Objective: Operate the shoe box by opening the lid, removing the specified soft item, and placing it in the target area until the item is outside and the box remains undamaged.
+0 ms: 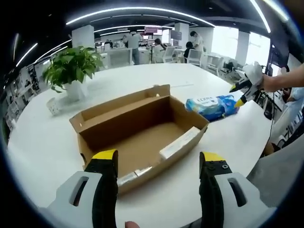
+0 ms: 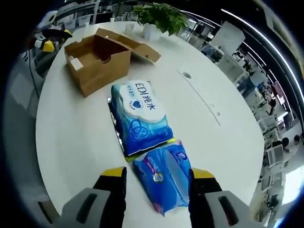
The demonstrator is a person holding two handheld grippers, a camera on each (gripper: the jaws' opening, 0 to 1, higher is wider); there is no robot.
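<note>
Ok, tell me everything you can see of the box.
The box is plain brown cardboard, long and shallow, sitting flat on the white table. Its hinged lid is folded open and back. Inside looks empty apart from pale strips along the walls. In the right gripper view it stands apart from the blue packs; neither gripper touches it.

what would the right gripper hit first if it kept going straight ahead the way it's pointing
Most likely the smaller blue tissue pack, which lies between the open jaws of the right gripper. Beyond it in the same line lies the larger blue pack, then the open cardboard box. How high the gripper sits above the table is unclear.
</note>
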